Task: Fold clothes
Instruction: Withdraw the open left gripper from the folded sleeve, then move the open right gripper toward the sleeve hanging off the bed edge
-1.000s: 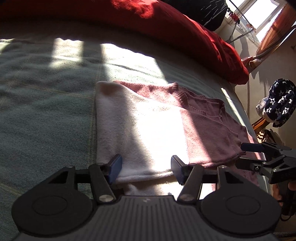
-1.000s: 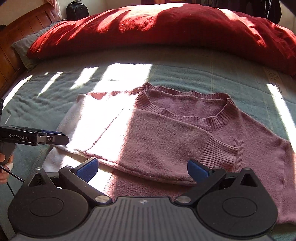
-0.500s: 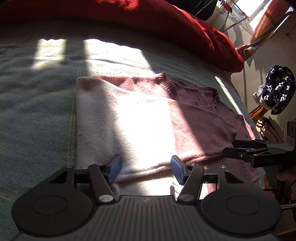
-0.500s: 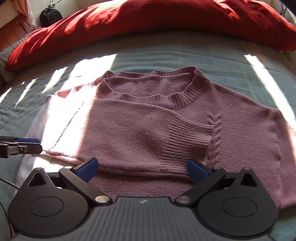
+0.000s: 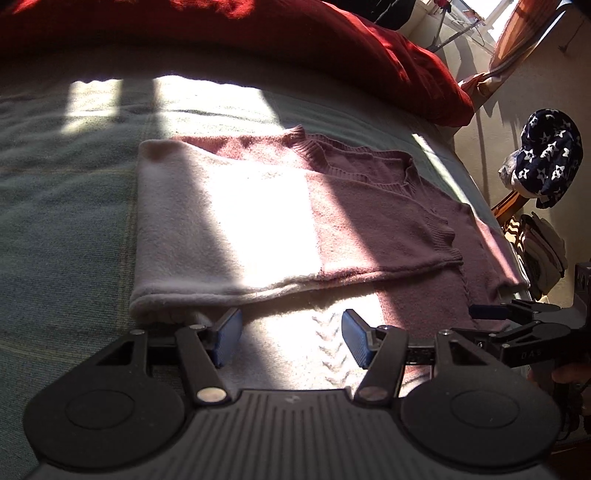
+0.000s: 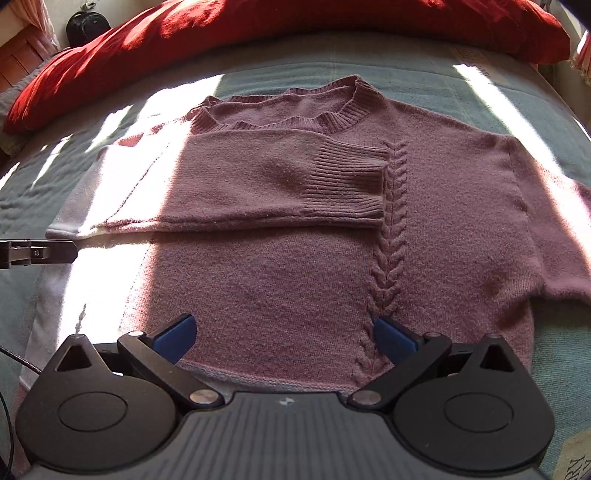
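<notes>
- Both tongs have drawn back toward the sweater's [image 6: 280,266] hem since a second ago: the right view then showed only the folded sleeve and collar close up, and now takes in the whole front down to the hem; the left view has swung so the cable braid shows between its pads.
- Sweater lies flat, front up, on the green blanket [image 6: 461,85] of the bed, collar toward the red duvet [image 6: 258,29].
- One sleeve [image 6: 280,177] is folded across the chest, its ribbed cuff ending at the braid [image 6: 391,229]. The other sleeve [image 6: 561,243] lies spread out to the side.
- Left gripper [image 5: 290,339] is spread wide and holds nothing; it hovers low at the hem corner under the folded sleeve.
- Right gripper [image 6: 284,332] is also spread wide and empty, over the hem near the braid. Its tip shows at the edge of the left view [image 5: 517,321].
- Step in hand, as I judge it: one side is folded in, and the hands are repositioning between folds.
- Next move likely calls for a pinch on the spread sleeve near its cuff, carrying it across the chest to match the first, then a hem-to-collar fold.
- Knit is soft and thick; a shallow pinch may slip, and dragging could pull the folded sleeve askew.
</notes>
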Tool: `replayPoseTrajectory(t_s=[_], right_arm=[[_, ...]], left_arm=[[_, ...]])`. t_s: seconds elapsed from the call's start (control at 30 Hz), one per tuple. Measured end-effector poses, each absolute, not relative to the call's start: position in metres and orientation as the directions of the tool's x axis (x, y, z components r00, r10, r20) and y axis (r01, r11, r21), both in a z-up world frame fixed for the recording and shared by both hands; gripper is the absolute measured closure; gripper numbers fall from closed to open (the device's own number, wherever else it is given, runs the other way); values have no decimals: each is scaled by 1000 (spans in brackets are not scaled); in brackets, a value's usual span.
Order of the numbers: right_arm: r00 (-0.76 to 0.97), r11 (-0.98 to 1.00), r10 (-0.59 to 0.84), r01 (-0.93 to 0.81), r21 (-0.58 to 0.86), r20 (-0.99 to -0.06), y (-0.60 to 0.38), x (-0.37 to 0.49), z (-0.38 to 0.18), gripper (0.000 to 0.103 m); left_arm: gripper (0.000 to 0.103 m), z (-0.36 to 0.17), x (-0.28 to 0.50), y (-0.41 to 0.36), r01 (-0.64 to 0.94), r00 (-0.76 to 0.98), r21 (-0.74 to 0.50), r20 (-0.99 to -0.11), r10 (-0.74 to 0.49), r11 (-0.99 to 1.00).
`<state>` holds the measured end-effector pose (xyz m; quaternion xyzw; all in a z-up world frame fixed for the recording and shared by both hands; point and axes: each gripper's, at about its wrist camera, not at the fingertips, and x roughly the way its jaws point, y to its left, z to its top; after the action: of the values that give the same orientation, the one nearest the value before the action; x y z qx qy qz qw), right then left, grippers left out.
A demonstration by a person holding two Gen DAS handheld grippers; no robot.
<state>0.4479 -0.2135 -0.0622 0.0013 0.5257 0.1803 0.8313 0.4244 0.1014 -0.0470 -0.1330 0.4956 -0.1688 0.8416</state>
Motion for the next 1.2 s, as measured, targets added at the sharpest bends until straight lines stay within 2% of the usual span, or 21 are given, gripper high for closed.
replayPoseTrajectory(t_s=[0.1, 0.2, 0.33, 0.53, 0.7, 0.9, 1.13, 1.2], right_arm=[[376, 937, 284, -302, 174, -882, -210, 450, -65, 0], [373, 936, 282, -310, 167, -884, -209, 452, -68, 0], [374, 925, 274, -355, 137, -886, -207, 449, -69, 0], [391, 912, 283, -394, 119, -876, -207, 444, -71, 0], [395, 888, 313, -443, 119, -864, -212, 440, -71, 0], [404, 882, 312, -459, 104, -860, -211, 436, -69, 0], [395, 909, 273, -405, 101, -877, -212, 432, -55, 0], [395, 917, 294, -374, 139, -870, -218, 425, -47, 0]], left_arm=[[42, -43, 411, 98, 158, 446, -361, -805, -393, 919], [42, -55, 400, 101, 94, 412, -334, -844, -342, 938], [42, -44, 391, 100, 50, 465, -348, -821, -330, 936], [41, -48, 414, 93, 32, 522, -268, -817, -245, 963], [41, -51, 412, 97, -41, 542, -287, -811, -220, 957], [39, -37, 373, 73, 78, 489, -276, -827, -279, 958], [36, -44, 346, 84, 70, 396, -261, -878, -268, 963], [34, -38, 349, 83, 95, 390, -245, -882, -263, 965]])
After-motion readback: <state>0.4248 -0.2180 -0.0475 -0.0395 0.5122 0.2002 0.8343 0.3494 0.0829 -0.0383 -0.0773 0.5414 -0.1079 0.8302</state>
